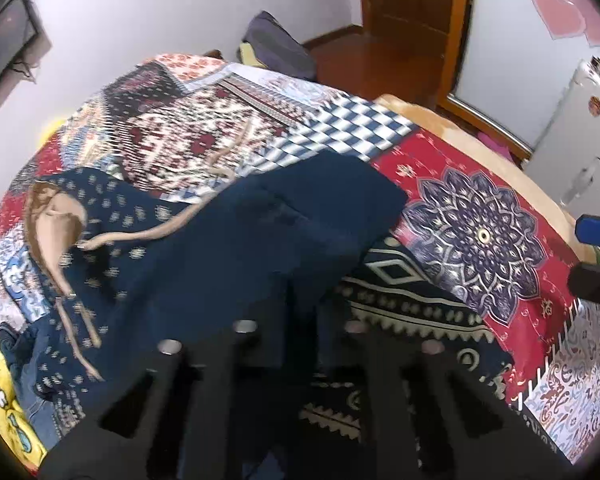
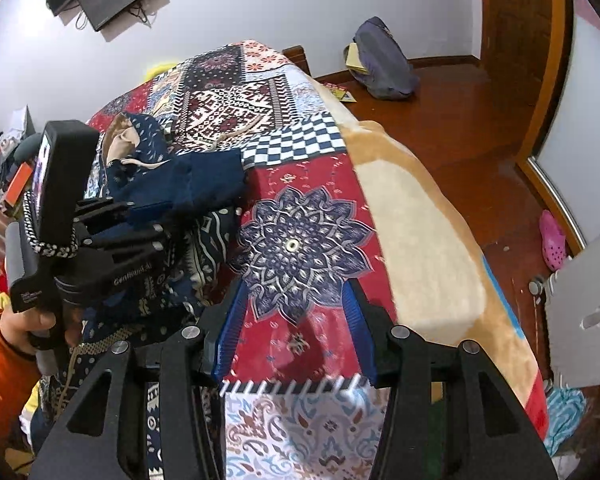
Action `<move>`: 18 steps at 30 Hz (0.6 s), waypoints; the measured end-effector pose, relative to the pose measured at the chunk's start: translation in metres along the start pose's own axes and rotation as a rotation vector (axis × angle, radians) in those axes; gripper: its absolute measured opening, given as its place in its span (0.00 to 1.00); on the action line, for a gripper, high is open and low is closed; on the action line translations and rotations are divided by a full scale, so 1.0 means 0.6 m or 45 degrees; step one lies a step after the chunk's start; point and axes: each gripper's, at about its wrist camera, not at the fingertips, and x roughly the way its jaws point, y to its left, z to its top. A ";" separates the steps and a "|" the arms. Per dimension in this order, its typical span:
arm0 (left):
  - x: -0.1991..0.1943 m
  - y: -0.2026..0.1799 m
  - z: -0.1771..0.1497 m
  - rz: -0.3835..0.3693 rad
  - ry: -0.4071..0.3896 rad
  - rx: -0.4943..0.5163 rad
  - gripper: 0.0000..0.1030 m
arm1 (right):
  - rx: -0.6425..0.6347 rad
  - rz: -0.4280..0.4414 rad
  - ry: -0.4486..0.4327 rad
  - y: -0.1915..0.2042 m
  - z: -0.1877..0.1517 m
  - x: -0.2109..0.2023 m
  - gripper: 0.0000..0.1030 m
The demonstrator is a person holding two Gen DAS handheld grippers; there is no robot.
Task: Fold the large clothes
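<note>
A dark blue garment [image 1: 236, 240] with a small white print and tan drawstrings lies bunched on the patchwork bed cover [image 1: 500, 184]. My left gripper [image 1: 300, 320] is shut on a plain navy fold of it and holds that fold up over the bed. The right wrist view shows the same gripper [image 2: 140, 216] clamped on the navy cloth [image 2: 196, 184]. My right gripper [image 2: 296, 320] is open and empty, its blue pads [image 2: 230, 328] spread over the red patch with the mandala [image 2: 300, 248], right of the garment.
A beige blanket [image 2: 428, 264] hangs off the bed's right side. A blue bag [image 2: 384, 60] and a pink shoe [image 2: 552, 240] lie on the wooden floor. A white cabinet [image 1: 572, 128] stands at right. Yellow cloth [image 1: 8, 412] lies at the bed's left edge.
</note>
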 end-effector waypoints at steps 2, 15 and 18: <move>-0.036 0.024 -0.005 -0.011 -0.086 -0.064 0.06 | -0.021 -0.012 -0.006 0.011 0.002 0.001 0.44; -0.249 0.270 -0.162 0.011 -0.345 -0.536 0.03 | -0.058 0.008 -0.047 0.085 0.022 0.027 0.44; -0.251 0.312 -0.216 0.069 -0.310 -0.604 0.03 | -0.063 -0.016 -0.006 0.099 0.021 0.055 0.44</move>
